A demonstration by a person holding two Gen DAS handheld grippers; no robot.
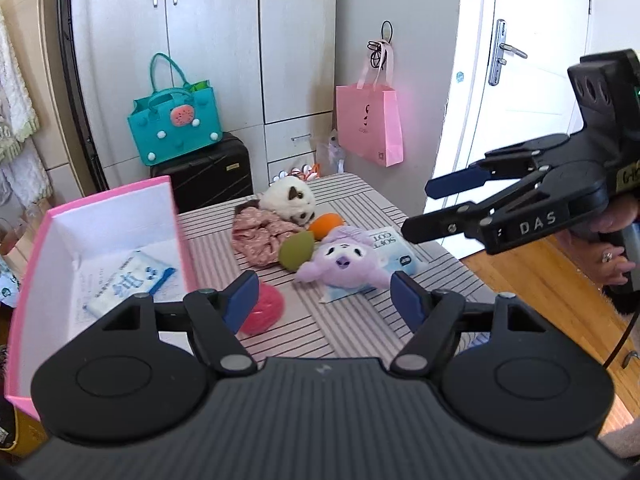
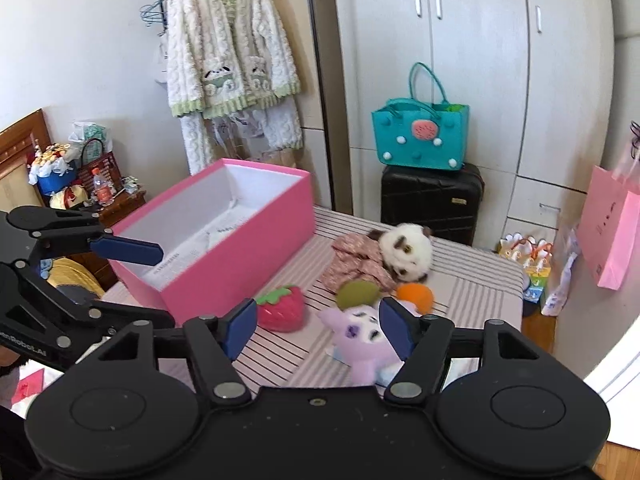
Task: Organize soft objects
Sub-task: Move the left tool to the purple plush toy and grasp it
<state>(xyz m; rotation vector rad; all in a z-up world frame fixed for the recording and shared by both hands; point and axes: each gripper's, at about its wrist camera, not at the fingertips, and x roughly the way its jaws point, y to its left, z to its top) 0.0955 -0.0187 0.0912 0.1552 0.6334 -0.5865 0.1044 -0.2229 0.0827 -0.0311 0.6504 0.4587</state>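
- Left claw (image 1: 322, 300) and right claw (image 2: 318, 326) hang wide and empty above the striped desk (image 1: 352, 328).
- Purple plush (image 1: 344, 260) lies mid-desk among other toys, right of the pink box (image 1: 100, 216).

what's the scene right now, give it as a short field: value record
surface: striped table
container: pink box, open, left part of the table
in box: a tissue pack on paper
still on table: purple plush, red strawberry toy, green ball, orange ball, panda plush, floral cloth, wipes pack
left gripper: open, empty
right gripper: open, empty, purple plush seen between its fingers, no contact
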